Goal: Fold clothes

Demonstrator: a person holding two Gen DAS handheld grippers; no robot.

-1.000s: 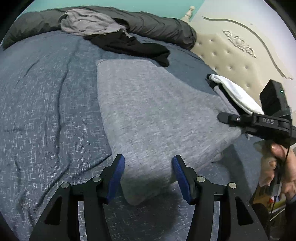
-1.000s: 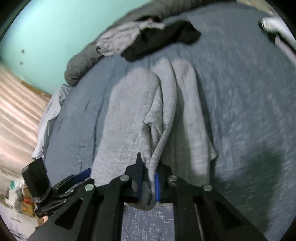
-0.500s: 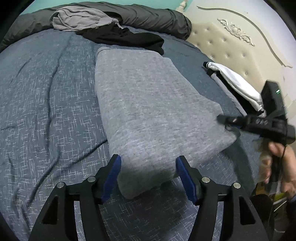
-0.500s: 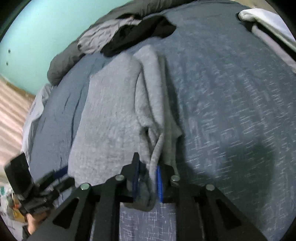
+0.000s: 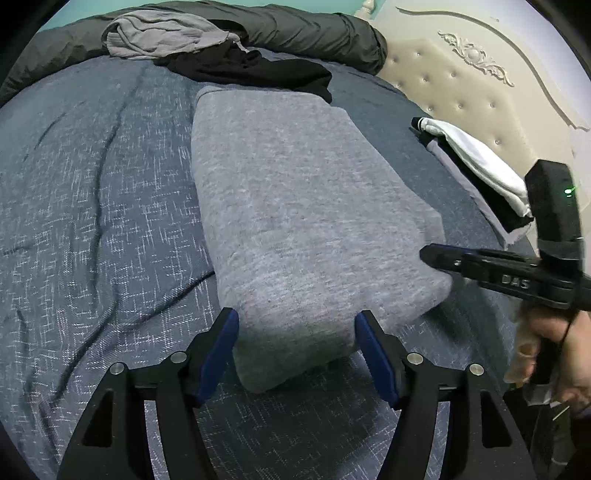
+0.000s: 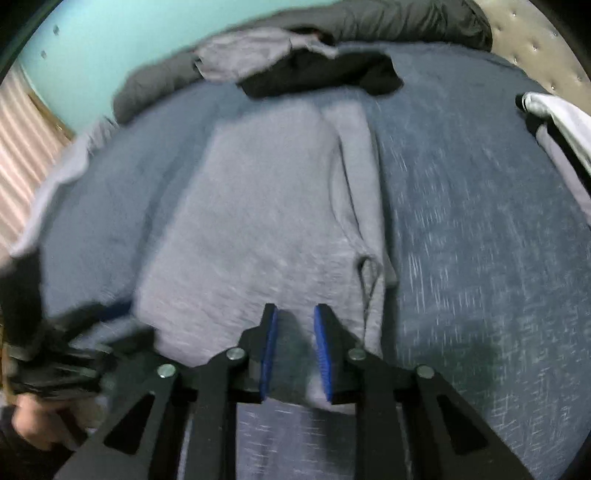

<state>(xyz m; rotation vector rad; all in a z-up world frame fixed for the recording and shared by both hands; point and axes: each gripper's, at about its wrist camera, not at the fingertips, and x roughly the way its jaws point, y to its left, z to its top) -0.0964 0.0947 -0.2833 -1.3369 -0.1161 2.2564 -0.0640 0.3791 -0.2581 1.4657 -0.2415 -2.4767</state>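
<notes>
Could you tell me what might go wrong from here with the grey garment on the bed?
1. The right gripper stands open over the grey garment, whose right edge lies bunched in loose layers; it may slump and spoil the fold.
2. The left gripper straddles the near end, open; closing there could catch the blue bedcover too.
3. The black garment touches the far end and may drag along.

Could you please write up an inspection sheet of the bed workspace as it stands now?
Surface: blue-grey bedspread, creased.
Job's things: grey garment folded lengthwise, lying flat.
Clutter: black garment and light grey garment heaped at far edge; white and black stack by the headboard.
Grippers: left gripper open, astride garment's near end; right gripper open, holding nothing.
Cables: nothing seen.
Surroundings: teal wall.
</notes>
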